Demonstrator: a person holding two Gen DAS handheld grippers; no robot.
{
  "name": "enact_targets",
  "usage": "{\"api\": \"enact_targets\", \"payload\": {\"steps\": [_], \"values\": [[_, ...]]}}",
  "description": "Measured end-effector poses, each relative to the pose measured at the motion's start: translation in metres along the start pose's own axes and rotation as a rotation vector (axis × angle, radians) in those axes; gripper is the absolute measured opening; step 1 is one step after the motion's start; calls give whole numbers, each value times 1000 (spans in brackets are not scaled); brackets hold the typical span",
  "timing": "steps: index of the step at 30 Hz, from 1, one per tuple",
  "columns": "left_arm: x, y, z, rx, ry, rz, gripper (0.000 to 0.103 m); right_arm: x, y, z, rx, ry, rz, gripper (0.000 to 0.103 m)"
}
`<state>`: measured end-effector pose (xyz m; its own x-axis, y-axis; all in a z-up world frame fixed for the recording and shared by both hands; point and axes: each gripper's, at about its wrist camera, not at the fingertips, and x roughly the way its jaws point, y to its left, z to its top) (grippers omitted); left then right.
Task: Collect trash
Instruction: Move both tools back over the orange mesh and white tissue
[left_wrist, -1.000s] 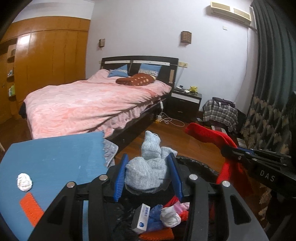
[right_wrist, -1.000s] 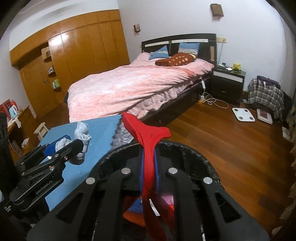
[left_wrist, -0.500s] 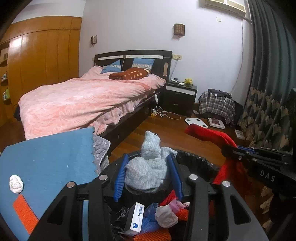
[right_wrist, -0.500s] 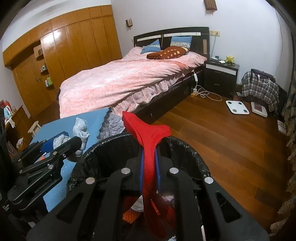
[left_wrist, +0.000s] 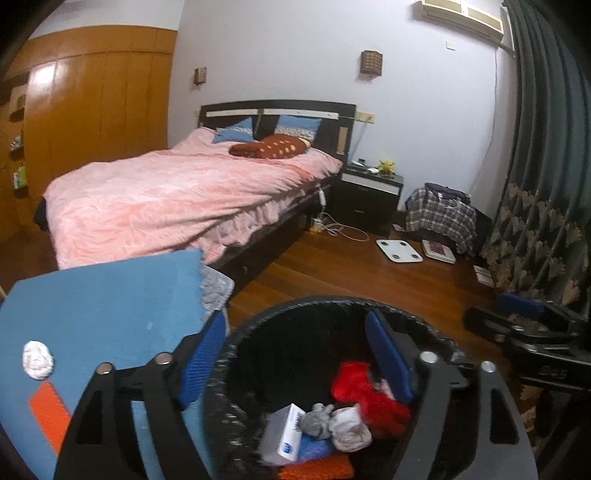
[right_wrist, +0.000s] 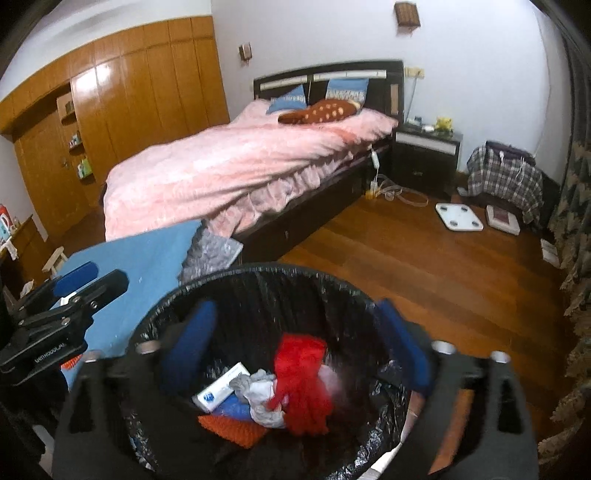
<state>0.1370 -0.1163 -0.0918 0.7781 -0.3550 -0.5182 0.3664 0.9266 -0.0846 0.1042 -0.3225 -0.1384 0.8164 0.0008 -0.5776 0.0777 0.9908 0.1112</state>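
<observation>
A: Standing by the bin (right_wrist: 229, 280) (black liner, round rim), I see both tongs hanging over its mouth. L gripper (left_wrist: 295, 358): blue pads (left_wrist: 205, 354) spread wide, nothing between them; one pad sits outside the rim on the blue-mat side, the other inside.

B: And the R gripper (right_wrist: 295, 343)?

A: Also spread wide and empty, its pads straddling the opening; blurred in its own view.

B: Where's the trash?

A: Inside the bin, at the bottom. Red cloth (right_wrist: 301, 384) on top toward the R side; grey sock (left_wrist: 317, 421) and a pale balled sock (left_wrist: 349, 428) just beside it, touching; white box w/ blue logo (left_wrist: 282, 435) leaning on the pile; orange knit piece (right_wrist: 231, 424) lowest, near the front edge.

B: Anything left outside?

A: On the blue mat (left_wrist: 110, 299) beside the bin: a white wad (left_wrist: 37, 360) and an orange strip (left_wrist: 50, 415), well apart from either gripper. Pink bed (left_wrist: 177, 199) behind; wood floor (right_wrist: 424, 266) to the R.
</observation>
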Motion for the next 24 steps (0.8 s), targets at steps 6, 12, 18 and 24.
{"api": "enact_targets", "payload": {"steps": [6,12,18,24], "values": [[-26,24,3,-19,-31,57,91,-12,13,6,-15,-46,48,97],[-55,50,4,-42,-60,108,97,-17,43,14,-46,-63,98,97],[-80,80,-3,-77,-77,164,97,-17,76,17,-66,-67,148,97],[-100,113,-12,-113,-91,230,97,-8,121,17,-111,-58,211,97]]}}
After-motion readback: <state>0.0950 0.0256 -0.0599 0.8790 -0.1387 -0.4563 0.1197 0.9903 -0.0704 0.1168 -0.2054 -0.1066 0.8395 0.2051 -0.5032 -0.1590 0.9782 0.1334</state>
